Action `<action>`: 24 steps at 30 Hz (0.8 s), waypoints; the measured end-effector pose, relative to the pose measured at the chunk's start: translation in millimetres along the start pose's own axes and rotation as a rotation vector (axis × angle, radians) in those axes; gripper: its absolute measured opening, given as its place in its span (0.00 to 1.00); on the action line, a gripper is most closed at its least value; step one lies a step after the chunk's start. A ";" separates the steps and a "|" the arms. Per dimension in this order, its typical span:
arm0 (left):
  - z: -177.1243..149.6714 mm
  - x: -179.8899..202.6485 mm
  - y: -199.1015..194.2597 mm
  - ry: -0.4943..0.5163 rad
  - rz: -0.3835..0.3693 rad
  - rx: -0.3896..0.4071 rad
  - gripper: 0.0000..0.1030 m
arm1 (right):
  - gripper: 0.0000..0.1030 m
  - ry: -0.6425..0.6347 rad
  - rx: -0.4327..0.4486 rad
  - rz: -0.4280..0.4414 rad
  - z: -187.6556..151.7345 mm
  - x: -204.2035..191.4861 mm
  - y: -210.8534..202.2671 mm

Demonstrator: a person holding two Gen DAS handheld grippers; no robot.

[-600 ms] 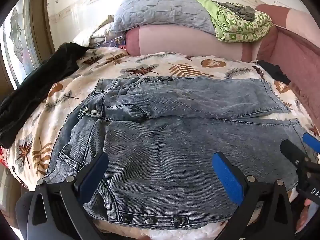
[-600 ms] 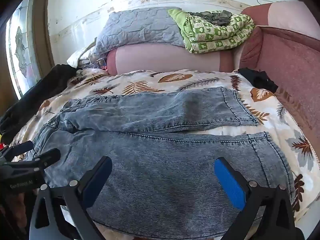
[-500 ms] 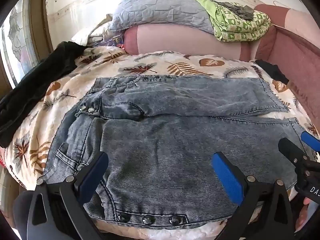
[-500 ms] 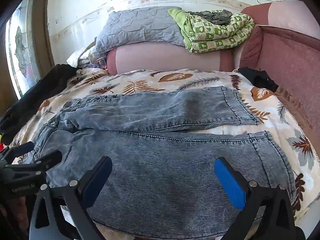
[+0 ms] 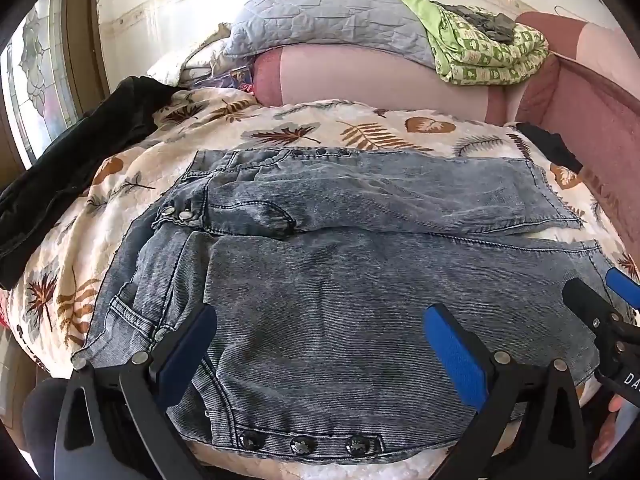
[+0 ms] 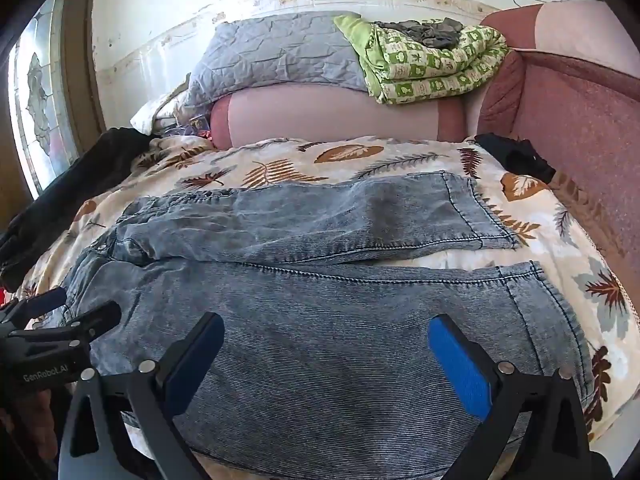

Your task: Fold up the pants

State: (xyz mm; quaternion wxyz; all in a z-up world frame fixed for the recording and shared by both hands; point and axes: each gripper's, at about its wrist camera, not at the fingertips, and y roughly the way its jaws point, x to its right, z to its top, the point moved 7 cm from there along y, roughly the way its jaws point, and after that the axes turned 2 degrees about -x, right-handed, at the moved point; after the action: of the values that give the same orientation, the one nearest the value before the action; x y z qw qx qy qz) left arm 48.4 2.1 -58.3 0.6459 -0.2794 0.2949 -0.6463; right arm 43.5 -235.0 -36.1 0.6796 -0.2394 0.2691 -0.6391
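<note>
Grey-blue denim pants (image 5: 340, 280) lie spread flat on the leaf-print bedspread (image 5: 320, 132), waist to the left, both legs running right, side by side. They also show in the right wrist view (image 6: 320, 320). My left gripper (image 5: 320, 340) is open and empty, hovering over the near side of the waist area. My right gripper (image 6: 326, 348) is open and empty, over the near leg toward its hem. Each gripper shows at the edge of the other's view: the right gripper (image 5: 600, 312) and the left gripper (image 6: 68, 320).
A black garment (image 5: 68, 160) lies along the bed's left edge. A grey quilted pillow (image 5: 320, 12), a green patterned blanket (image 5: 488, 52) and a pink bolster (image 5: 360, 80) are at the head. A pink padded wall (image 6: 580, 140) bounds the right. A small black cloth (image 6: 516, 156) lies by it.
Both grippers have shifted slightly over the pants, staying open. The pants have not moved.
</note>
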 end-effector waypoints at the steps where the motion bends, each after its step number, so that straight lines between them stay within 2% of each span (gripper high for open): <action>1: -0.2 0.5 -0.1 0.000 0.002 0.000 1.00 | 1.00 0.001 0.000 -0.001 -0.1 -0.5 -0.5; 24: -1.2 0.2 -3.1 -0.010 0.004 -0.007 1.00 | 1.00 0.005 0.006 0.000 0.9 1.9 -3.5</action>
State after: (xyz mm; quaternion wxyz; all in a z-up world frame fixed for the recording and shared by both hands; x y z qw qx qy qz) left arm 45.5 1.9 -56.7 0.6475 -0.2844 0.2947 -0.6426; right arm 41.6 -237.2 -33.2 0.6796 -0.2359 0.2688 -0.6405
